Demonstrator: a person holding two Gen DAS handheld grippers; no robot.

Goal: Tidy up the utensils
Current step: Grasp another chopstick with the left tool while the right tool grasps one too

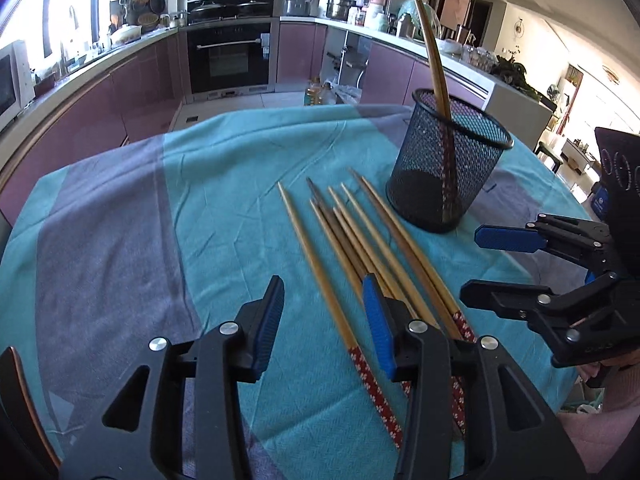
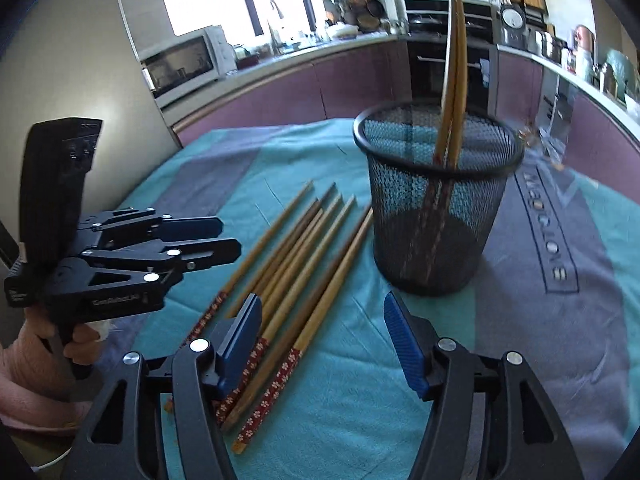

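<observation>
Several wooden chopsticks (image 1: pixel 360 248) with red flowered handles lie side by side on the teal and grey cloth (image 1: pixel 120 220); they also show in the right wrist view (image 2: pixel 296 256). A black mesh cup (image 1: pixel 448 168) stands upright to their right with two chopsticks (image 1: pixel 434 56) leaning inside; it also shows in the right wrist view (image 2: pixel 436 200). My left gripper (image 1: pixel 324 320) is open, low over the chopstick handles, one chopstick lying between its fingers. My right gripper (image 2: pixel 320 340) is open and empty over the handle ends, beside the cup.
The table stands in a kitchen with purple cabinets, an oven (image 1: pixel 230 56) and a microwave (image 2: pixel 184 64) behind it. Each gripper shows in the other's view: the right one (image 1: pixel 492 264) at the right table edge, the left one (image 2: pixel 224 236) at the left.
</observation>
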